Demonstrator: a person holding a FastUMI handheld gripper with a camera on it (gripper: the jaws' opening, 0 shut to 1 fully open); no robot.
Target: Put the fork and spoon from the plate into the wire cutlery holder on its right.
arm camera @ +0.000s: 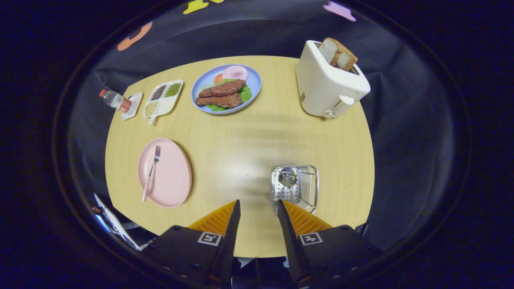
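The gripper (258, 205) hangs above the near edge of the round wooden surface (241, 136), its fingers (231, 216) spread apart with nothing between them but bare wood. Each finger base carries a square black-and-white marker; no brand or writing can be read on anything here.

The wire cutlery holder (296, 188) stands just ahead of the right finger, near the surface's near right rim. A spoon bowl (287, 177) seems to sit in its left compartment, though the glare makes it hard to be sure. The fork (151, 173) lies lengthwise on the left part of the pink plate (170, 176), tines pointing far, well to the left of the fingers.

Between plate and holder the wood is open. Farther off sit a blue plate of food (252, 82), a white divided tray (165, 105) and a small bottle (115, 100) on a little dish at the far left edge. A white toaster (323, 86) holding bread slices (337, 53) stands at the far right.
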